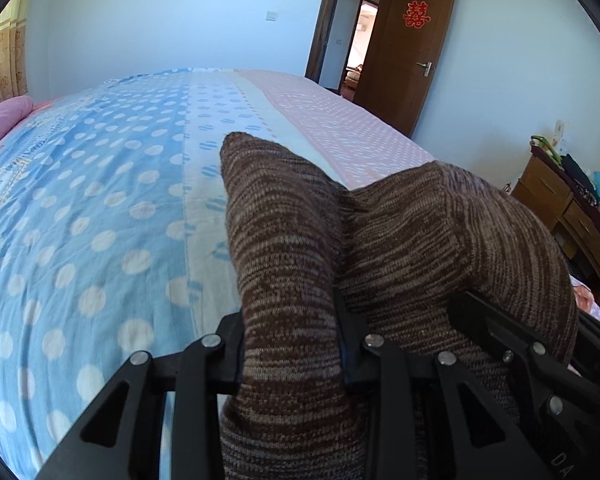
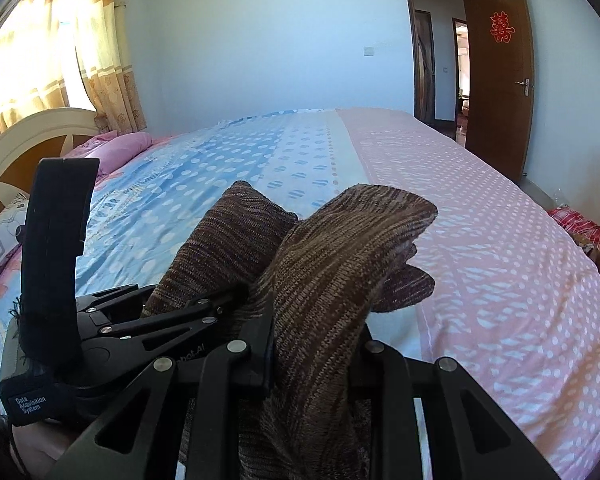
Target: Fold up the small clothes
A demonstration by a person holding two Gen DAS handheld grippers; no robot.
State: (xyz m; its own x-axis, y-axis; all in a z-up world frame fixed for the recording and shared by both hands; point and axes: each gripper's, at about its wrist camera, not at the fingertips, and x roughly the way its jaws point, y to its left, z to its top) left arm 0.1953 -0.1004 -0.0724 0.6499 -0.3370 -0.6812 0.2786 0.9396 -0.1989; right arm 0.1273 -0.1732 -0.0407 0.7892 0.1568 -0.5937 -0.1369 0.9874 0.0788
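Note:
A brown striped knit garment (image 1: pixel 300 240) is held up above the bed by both grippers. My left gripper (image 1: pixel 292 344) is shut on one edge of it; the cloth stands up past the jaws in a point. My right gripper (image 2: pixel 316 356) is shut on another part of the same garment (image 2: pixel 332 272), which flops over to the right. In the right wrist view the left gripper (image 2: pixel 172 320) shows at the lower left, close beside the right one, with cloth in it. The fingertips are hidden by the cloth.
The bed (image 1: pixel 100 200) is covered by a blue and pink polka-dot sheet (image 2: pixel 480 240). Pink pillows (image 2: pixel 120 148) and a headboard (image 2: pixel 28 140) are at the left. An open brown door (image 2: pixel 496 80) is at the back right. A wooden dresser (image 1: pixel 560 208) stands at the right.

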